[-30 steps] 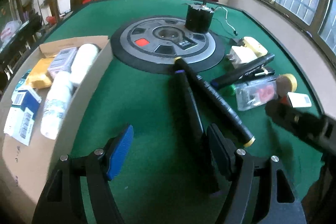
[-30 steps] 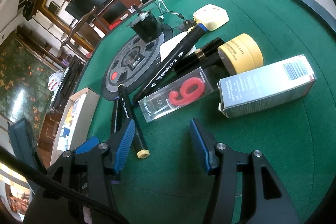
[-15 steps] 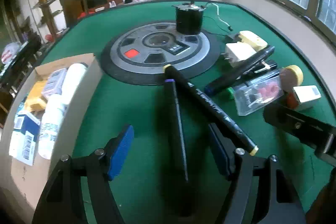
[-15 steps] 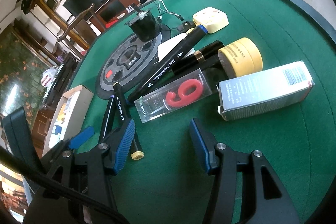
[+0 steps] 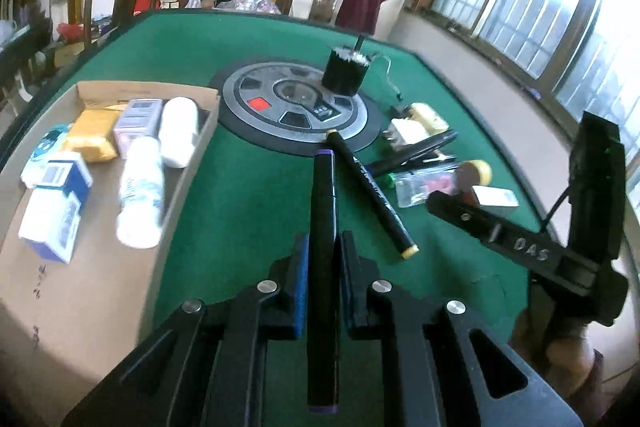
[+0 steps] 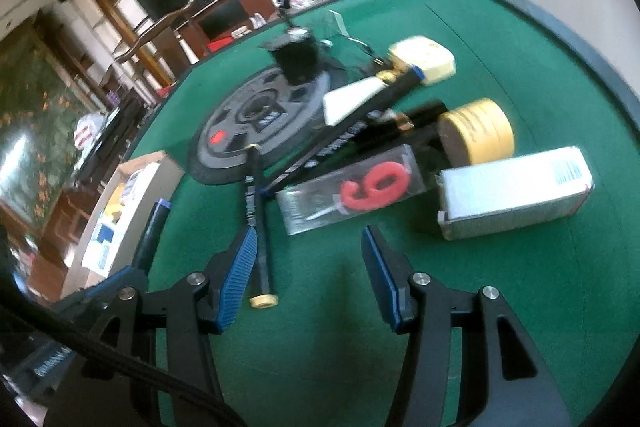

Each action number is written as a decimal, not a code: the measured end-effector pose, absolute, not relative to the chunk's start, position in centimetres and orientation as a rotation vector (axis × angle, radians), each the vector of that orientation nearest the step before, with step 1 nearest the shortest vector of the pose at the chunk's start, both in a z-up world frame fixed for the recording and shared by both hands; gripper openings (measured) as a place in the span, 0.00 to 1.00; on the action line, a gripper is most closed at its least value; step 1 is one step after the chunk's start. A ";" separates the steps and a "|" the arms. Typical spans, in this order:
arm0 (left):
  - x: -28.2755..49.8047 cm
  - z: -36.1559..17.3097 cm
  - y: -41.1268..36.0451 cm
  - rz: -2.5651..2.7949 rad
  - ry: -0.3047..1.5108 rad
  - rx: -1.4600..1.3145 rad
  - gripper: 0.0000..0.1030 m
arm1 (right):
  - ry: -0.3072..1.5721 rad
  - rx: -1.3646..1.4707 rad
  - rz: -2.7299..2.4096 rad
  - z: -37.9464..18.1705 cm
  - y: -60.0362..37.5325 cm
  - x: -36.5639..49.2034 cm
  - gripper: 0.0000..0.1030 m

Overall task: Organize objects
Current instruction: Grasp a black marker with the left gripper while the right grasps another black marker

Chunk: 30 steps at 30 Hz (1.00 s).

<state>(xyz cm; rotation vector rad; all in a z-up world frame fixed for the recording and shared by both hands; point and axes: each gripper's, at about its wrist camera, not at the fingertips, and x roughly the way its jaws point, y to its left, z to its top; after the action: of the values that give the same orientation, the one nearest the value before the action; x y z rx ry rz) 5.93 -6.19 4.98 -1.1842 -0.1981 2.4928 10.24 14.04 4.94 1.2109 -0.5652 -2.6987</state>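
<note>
My left gripper (image 5: 323, 251) is shut on a black marker with purple ends (image 5: 323, 211) and holds it above the green table; the marker also shows in the right wrist view (image 6: 150, 231). A second black marker with a yellow end (image 5: 370, 191) lies on the felt just right of it. My right gripper (image 6: 308, 267) is open and empty, low over the felt, with that yellow-ended marker (image 6: 258, 223) beside its left finger. A clear box with a red 9 candle (image 6: 352, 189) and a silver carton (image 6: 516, 193) lie ahead of it.
A cardboard box (image 5: 100, 291) at the left holds white bottles and small cartons. A round grey disc (image 5: 296, 103) with a black cylinder (image 5: 346, 71) sits mid-table. A yellow tape roll (image 6: 476, 131), a third marker, and cream plugs lie at the right. The right gripper's body (image 5: 520, 239) is close by.
My left gripper has closed on the purple-ended marker and lifted it off the felt, swinging toward the cardboard box. The right gripper stayed open and shifted slightly.
</note>
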 end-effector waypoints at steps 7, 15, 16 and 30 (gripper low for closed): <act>8.3 5.8 -10.6 2.442 -0.357 -1.168 0.11 | -0.277 1.275 -2.642 5.8 8.1 8.7 0.51; 9.9 5.7 -15.1 2.447 -0.437 -1.139 0.11 | -0.198 1.423 -2.607 3.6 5.9 4.2 0.50; 9.9 5.5 -15.5 2.447 -0.445 -1.138 0.11 | -0.178 1.435 -2.614 3.7 5.6 3.9 0.48; 10.5 4.6 -20.1 2.506 -0.539 -1.156 0.11 | -0.181 1.415 -2.629 4.1 4.1 5.4 0.12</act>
<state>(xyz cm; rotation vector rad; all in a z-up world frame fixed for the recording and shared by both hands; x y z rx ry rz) 10.47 -20.10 4.58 -1.1557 -0.5392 2.5061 5.38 4.15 4.08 1.4147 -0.1809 -2.6292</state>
